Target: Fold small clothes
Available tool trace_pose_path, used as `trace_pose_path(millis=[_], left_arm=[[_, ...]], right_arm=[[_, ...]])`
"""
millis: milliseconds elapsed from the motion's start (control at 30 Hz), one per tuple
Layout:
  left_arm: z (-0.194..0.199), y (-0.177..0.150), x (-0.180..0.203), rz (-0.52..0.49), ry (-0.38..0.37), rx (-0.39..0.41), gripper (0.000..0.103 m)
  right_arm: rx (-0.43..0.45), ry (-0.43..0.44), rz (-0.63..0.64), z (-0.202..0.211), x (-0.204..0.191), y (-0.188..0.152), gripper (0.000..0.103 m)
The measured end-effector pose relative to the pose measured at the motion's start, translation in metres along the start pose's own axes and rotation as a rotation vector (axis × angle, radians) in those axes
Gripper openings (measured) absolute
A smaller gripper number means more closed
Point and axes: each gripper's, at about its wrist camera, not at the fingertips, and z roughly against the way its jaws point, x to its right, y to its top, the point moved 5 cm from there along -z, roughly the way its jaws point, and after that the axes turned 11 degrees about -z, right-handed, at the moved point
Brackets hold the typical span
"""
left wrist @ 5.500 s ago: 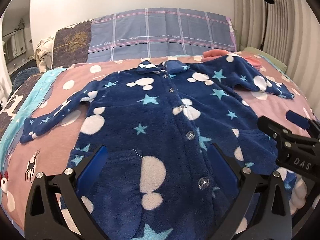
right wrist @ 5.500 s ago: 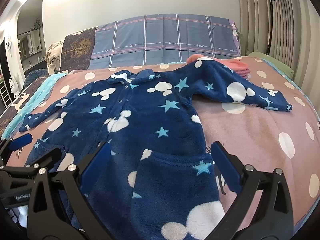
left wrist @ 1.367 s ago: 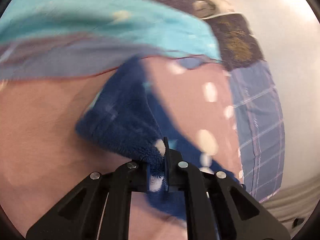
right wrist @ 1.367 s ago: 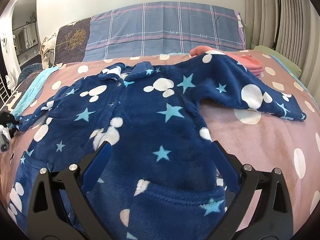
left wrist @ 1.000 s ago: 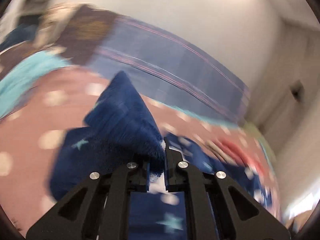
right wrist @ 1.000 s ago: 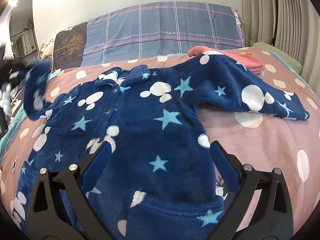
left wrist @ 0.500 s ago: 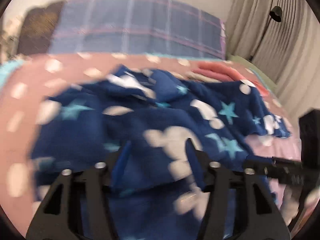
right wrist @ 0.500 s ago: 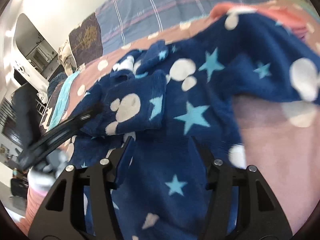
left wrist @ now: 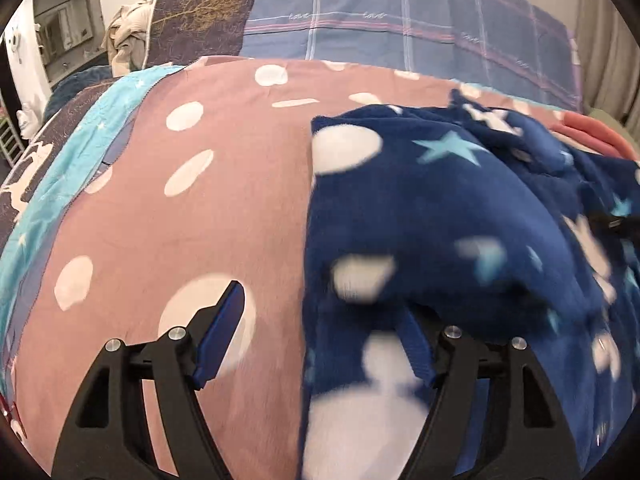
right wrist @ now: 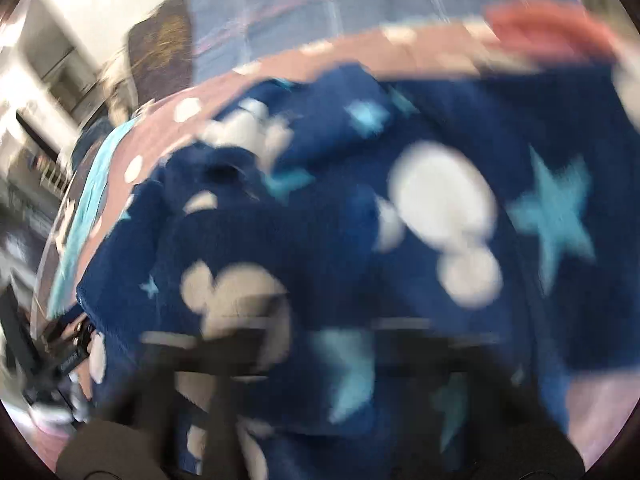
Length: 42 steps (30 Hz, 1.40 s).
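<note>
A dark blue fleece onesie (left wrist: 440, 216) with white dots and light blue stars lies on the pink dotted bedspread (left wrist: 192, 208). Its left sleeve is folded over onto its body. My left gripper (left wrist: 320, 340) is open and empty, low over the onesie's left edge, one finger over the bedspread and the other over the fleece. The right wrist view is badly blurred. It shows the onesie (right wrist: 400, 240) close up and my right gripper (right wrist: 328, 360) as a dark smear above it, its jaws unreadable.
A light blue blanket (left wrist: 60, 184) runs along the bed's left side. Plaid pillows (left wrist: 400, 20) and a dark tree-print pillow (left wrist: 200, 20) line the headboard. Folded coral-pink clothes (left wrist: 596, 132) lie at the far right.
My left gripper carried the left sleeve up and over onto the body, let it go and opened. It has since drawn back left. My right gripper has swung in close over the onesie.
</note>
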Motion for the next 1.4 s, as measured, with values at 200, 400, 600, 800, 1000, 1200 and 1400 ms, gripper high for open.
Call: trace_pose_path(millis=[200, 400, 600, 800, 1000, 1200, 1400], left_arm=[[-0.011, -0.003, -0.006, 0.04, 0.127, 0.009, 0.075], [-0.006, -0.003, 0.005, -0.017, 0.203, 0.019, 0.075], [-0.008, -0.004, 0.004, -0.012, 0.2, 0.019, 0.076], [0.017, -0.008, 0.01, -0.052, 0.125, 0.049, 0.071], [0.082, 0.003, 0.076, -0.221, -0.028, 0.215, 0.071], [0.054, 0.05, 0.1, -0.188, -0.118, 0.208, 0.071], [-0.033, 0.03, 0.117, -0.135, -0.175, 0.043, 0.077]], right_arm=[[0.348, -0.122, 0.04, 0.078, 0.001, 0.025, 0.009], [0.1, -0.219, -0.054, 0.008, 0.071, 0.021, 0.021], [0.184, -0.086, 0.01, 0.047, 0.043, 0.002, 0.025], [0.034, -0.08, 0.078, 0.003, 0.047, -0.036, 0.034], [0.089, -0.13, 0.096, 0.005, 0.035, -0.033, 0.038], [0.298, -0.014, -0.15, 0.104, 0.086, -0.015, 0.041], [0.513, -0.137, -0.533, 0.213, 0.249, -0.038, 0.049]])
